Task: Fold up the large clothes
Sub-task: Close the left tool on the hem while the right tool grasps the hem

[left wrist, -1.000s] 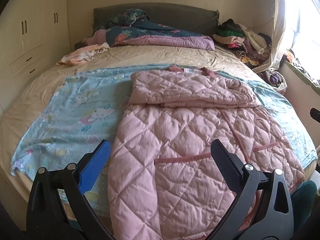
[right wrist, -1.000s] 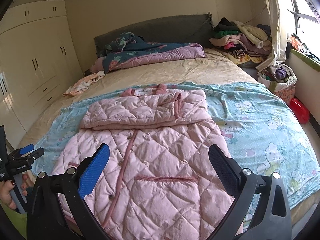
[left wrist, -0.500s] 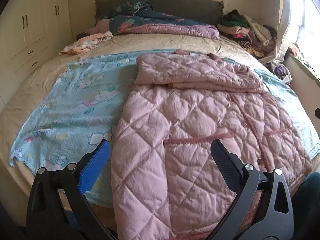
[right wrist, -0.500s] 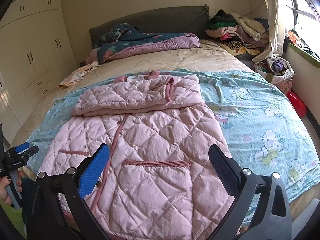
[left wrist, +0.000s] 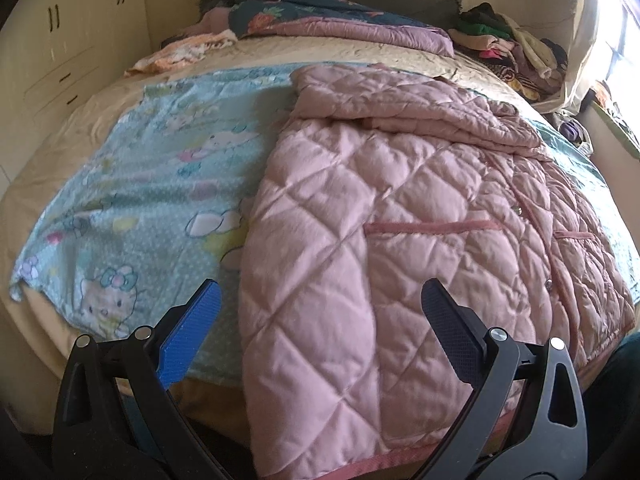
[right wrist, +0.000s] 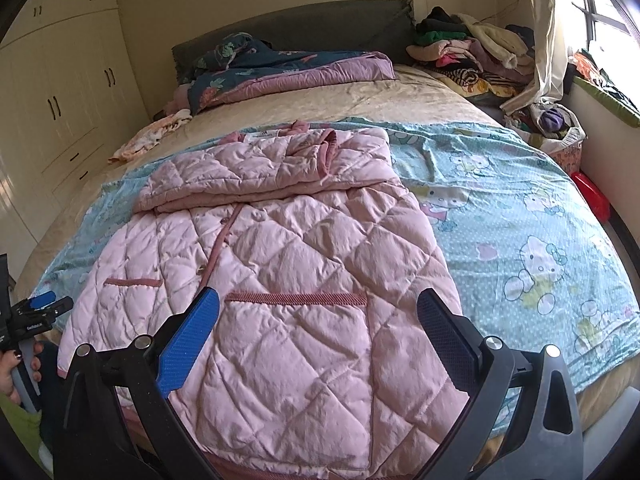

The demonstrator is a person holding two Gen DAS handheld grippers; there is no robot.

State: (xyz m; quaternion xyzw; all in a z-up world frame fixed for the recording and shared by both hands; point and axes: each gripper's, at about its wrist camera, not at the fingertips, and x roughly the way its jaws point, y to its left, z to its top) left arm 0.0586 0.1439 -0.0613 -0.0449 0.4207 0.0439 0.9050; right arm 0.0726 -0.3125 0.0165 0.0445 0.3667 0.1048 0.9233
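Pink quilted coat (left wrist: 400,216) lies front-up on the blue cartoon sheet (left wrist: 152,184) at the near end of the bed (right wrist: 352,100), hem hanging over the near edge. We count one coat, w/ its upper part and sleeves folded across the chest, and two trimmed pocket slits. Our left gripper (left wrist: 320,320) hovers over the hem's left part, tongs wide apart, holding nothing. Our right gripper (right wrist: 318,320) hovers over the hem's right part, tongs also spread, empty. Far side: one dark floral quilt (right wrist: 280,68) by the headboard, one clothes pile (right wrist: 472,52) far right, one small garment (right wrist: 152,140) far left. One hand (right wrist: 12,372) grips the left tool's handle.
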